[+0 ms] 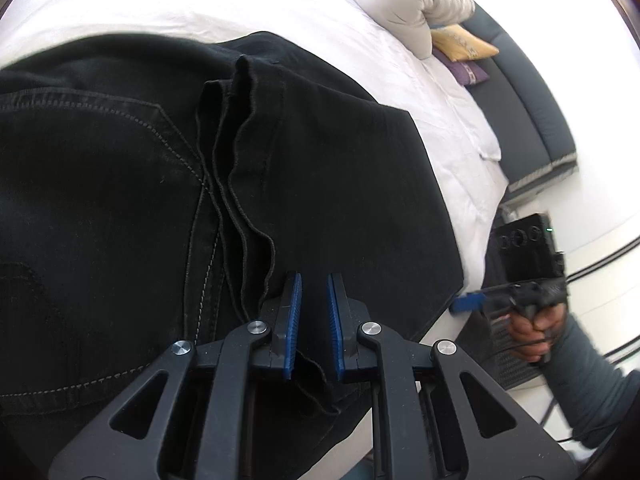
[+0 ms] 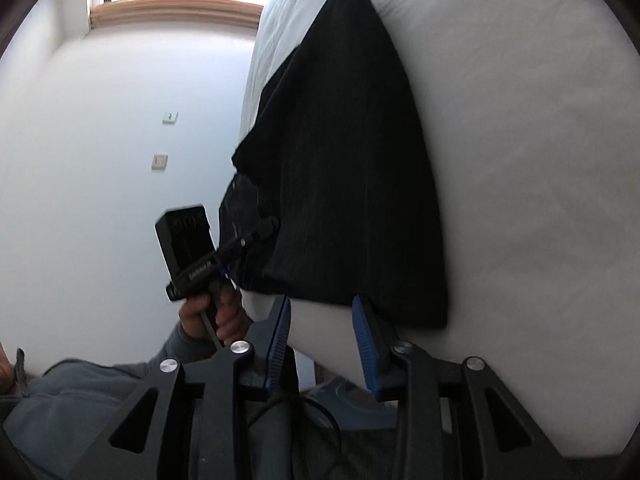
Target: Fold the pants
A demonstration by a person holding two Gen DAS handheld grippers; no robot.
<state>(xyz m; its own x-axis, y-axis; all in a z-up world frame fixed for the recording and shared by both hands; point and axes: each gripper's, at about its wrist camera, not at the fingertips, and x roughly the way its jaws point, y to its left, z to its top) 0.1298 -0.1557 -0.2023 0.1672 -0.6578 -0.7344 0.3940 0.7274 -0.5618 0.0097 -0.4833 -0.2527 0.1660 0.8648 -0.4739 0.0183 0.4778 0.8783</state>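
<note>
Black jeans (image 1: 312,184) lie folded on the white bed (image 1: 200,4), leg hems stacked over the seat with its pale stitching. My left gripper (image 1: 314,284) hovers right above the hems, its blue pads parted, with a fold of black cloth lying between the jaws near their base. In the right wrist view the same folded jeans (image 2: 352,168) lie on the bed (image 2: 520,160). My right gripper (image 2: 320,304) is open and empty just off the jeans' near edge. The right gripper shows in the left wrist view (image 1: 468,302), held in a hand, and the left one in the right wrist view (image 2: 256,236).
Pillows (image 1: 408,4), a yellow cushion (image 1: 464,44) and a purple one (image 1: 468,72) sit at the bed's far end by a dark headboard (image 1: 524,120). A wall with outlets (image 2: 160,160) and a window sill (image 2: 176,12) lie left of the bed. My blue-grey sleeve (image 1: 584,380) is at the right.
</note>
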